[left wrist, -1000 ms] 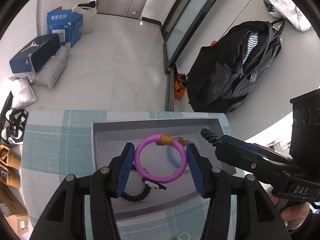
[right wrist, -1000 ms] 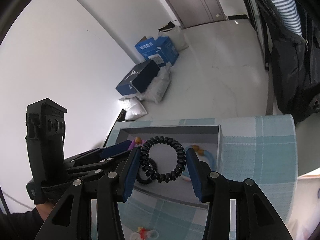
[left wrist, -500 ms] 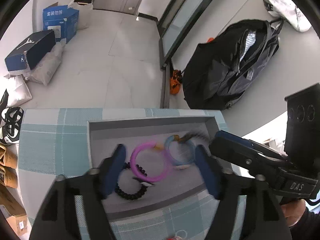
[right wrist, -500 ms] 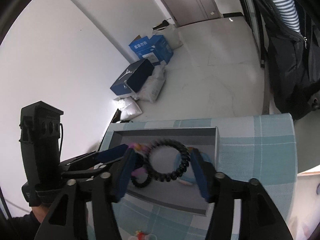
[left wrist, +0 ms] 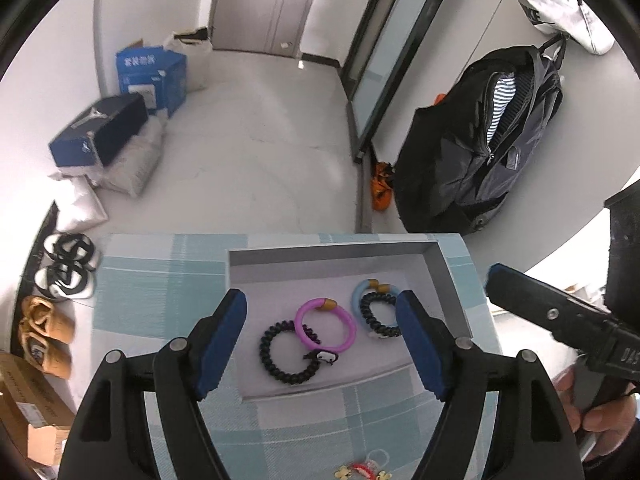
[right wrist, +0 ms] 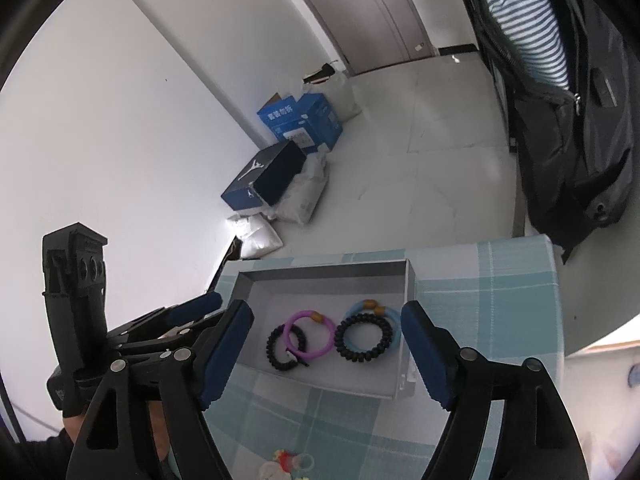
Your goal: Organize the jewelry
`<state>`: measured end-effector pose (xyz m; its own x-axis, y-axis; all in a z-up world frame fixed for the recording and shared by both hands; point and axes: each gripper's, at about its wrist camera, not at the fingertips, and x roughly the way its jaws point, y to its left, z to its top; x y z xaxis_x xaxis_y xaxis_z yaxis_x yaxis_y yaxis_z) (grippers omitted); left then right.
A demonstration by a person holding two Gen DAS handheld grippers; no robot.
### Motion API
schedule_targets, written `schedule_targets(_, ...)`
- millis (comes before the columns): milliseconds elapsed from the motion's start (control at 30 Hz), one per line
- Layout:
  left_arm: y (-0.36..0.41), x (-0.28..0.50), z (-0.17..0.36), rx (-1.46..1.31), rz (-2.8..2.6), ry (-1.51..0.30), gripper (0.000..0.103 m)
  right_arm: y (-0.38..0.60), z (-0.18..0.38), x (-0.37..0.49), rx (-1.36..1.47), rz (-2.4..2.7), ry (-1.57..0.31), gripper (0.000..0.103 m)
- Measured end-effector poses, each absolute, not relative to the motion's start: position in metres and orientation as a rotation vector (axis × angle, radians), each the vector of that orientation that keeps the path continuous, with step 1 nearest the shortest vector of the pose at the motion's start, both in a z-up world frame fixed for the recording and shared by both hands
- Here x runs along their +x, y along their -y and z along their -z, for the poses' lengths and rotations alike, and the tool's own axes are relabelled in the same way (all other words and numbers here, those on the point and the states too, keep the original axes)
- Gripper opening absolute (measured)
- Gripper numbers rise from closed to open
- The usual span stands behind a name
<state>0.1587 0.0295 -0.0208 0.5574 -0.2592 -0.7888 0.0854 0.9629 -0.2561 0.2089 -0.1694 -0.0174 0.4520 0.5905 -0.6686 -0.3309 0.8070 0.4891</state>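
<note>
A grey tray [left wrist: 336,250] sits on the checked cloth. In it lie a purple ring [left wrist: 326,326] overlapping a black coil band [left wrist: 288,354], and a second black coil band [left wrist: 378,316] resting on a light blue ring [left wrist: 374,292]. My left gripper [left wrist: 320,304] hovers open above the tray, with nothing between its fingers. From the right wrist view the same tray [right wrist: 320,272], purple ring [right wrist: 310,334] and black coil [right wrist: 364,338] on the blue ring [right wrist: 390,330] lie below my right gripper [right wrist: 326,316]. Its jaws are opening and hold nothing. The left gripper [right wrist: 200,308] shows beside it.
Small trinkets [left wrist: 368,466] lie on the teal checked tablecloth [left wrist: 160,280] in front of the tray. The table's far edge drops to a white floor with a black backpack [left wrist: 480,140], blue boxes [left wrist: 148,76] and shoes [left wrist: 64,264]. A person's hand [left wrist: 592,412] holds the right gripper.
The left gripper let go of the purple ring and the right let go of the black coil. Both rings now lie in the tray. Both grippers opened and rose.
</note>
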Motion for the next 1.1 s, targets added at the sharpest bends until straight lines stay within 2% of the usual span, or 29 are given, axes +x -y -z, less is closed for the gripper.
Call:
schedule_targets(433, -0.024, 0.108, -0.008, -0.075, 0.081, -0.838, 0.075, 0.182, 0.002, 0.155, 0.291, -0.584, -0.851, 0.091)
schedule_targets(600, -0.019, 0.082, -0.007, -0.060, 0.046, -0.822, 0.083, 0.189, 0.007, 0.125, 0.292, -0.581, -0.845, 0.095)
schedule_targets(1100, -0.005, 0.024, 0.040, -0.130, 0.033, -0.941, 0.084, 0.189, 0.048, 0.051, 0.162, -0.573, -0.904, 0.101)
